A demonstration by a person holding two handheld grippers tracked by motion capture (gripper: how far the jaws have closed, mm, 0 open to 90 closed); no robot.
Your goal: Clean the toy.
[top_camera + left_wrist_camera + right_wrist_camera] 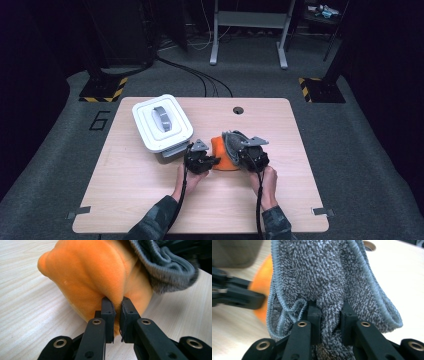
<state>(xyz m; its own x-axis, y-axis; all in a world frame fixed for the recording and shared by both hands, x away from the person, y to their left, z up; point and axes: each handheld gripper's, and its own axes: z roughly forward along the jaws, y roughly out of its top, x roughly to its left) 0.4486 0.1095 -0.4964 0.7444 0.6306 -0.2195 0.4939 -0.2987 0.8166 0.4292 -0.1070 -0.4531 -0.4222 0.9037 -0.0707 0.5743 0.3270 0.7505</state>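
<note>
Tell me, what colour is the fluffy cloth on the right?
Grey cloth, with a lighter stitched edge; clearest in the right gripper view.

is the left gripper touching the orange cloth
Touching: the left gripper view shows the left gripper with its jaws pinched shut on a fold of the orange cloth.

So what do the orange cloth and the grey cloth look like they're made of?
Orange cloth: seems a smooth, matte fleece or microfibre, with soft rounded folds and no visible weave.
Grey cloth: looks like looped terry microfibre, with a nubby pile and a stitched, ribbed edge.
</note>
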